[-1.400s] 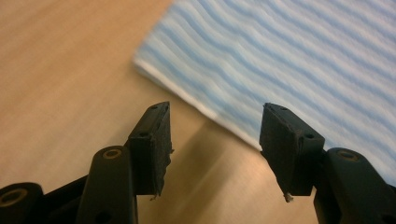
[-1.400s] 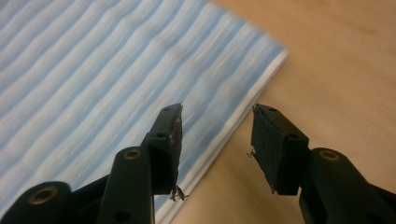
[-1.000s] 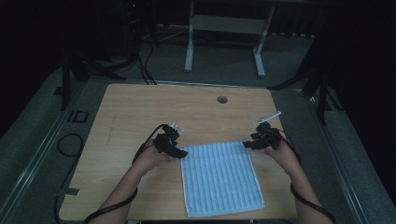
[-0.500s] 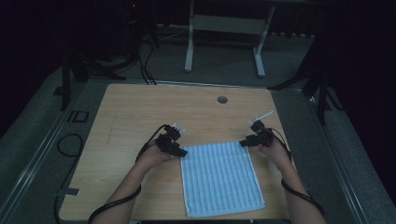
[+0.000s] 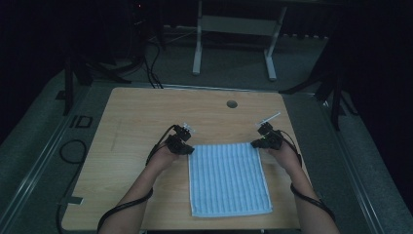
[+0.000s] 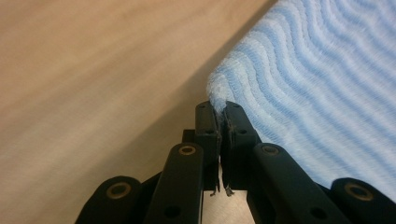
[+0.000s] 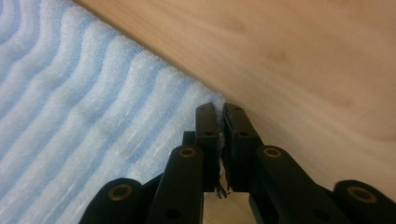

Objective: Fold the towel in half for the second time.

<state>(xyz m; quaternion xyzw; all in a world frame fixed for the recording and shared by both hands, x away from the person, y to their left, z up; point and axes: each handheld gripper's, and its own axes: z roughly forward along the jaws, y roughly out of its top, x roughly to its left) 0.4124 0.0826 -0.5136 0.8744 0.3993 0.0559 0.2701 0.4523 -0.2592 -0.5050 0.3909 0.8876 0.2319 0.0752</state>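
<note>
The blue striped towel (image 5: 228, 178) lies flat on the tabletop (image 5: 141, 117); the left gripper (image 6: 219, 112) has just clamped its far left corner, and the right gripper (image 7: 219, 114) seemingly pinches the far right corner

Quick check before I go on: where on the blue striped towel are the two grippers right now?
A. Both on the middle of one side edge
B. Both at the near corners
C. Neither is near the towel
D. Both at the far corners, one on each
D: in the high view the left gripper and right gripper sit at the towel's two far corners, and each gripper view shows fingers shut on a corner.
</note>
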